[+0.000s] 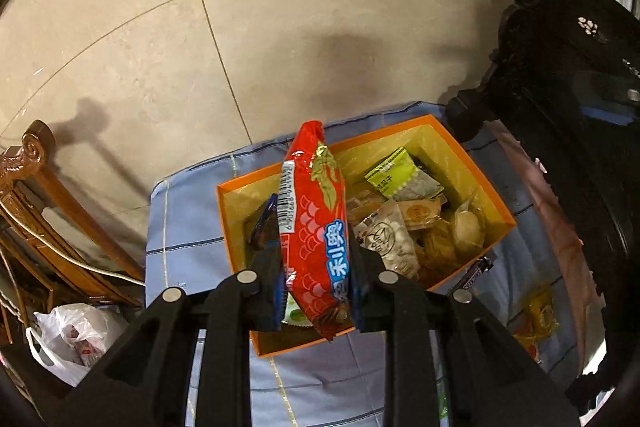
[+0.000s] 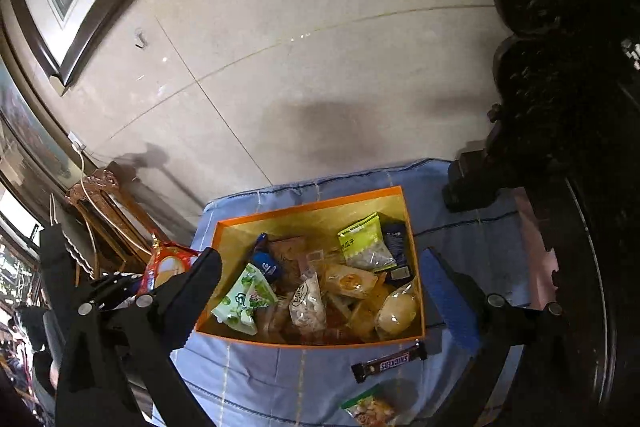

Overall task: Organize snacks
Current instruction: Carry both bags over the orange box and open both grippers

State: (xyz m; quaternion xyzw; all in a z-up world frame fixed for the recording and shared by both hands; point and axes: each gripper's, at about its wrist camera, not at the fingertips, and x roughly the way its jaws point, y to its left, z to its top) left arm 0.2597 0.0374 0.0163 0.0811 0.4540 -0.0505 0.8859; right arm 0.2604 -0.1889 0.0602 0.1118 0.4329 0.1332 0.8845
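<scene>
Mostly done: my left gripper [image 1: 316, 263] clamps a red packet [image 1: 314, 211] above the near-full orange box [image 2: 316, 205]; my right gripper [image 2: 320, 291] gapes empty (Snickers bar [image 2: 387, 363] lies nearer, outside).

Bench under blue checked cloth [image 2: 460, 227]; on it: orange box [image 2: 312, 205], chocolate bar [image 2: 390, 361], green snack packet [image 2: 368, 407].

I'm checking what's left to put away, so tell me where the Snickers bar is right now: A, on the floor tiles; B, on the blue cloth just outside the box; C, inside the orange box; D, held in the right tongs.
B: the Snickers bar lies on the blue cloth beside the orange box's near wall, clear of the open right tongs.
</scene>
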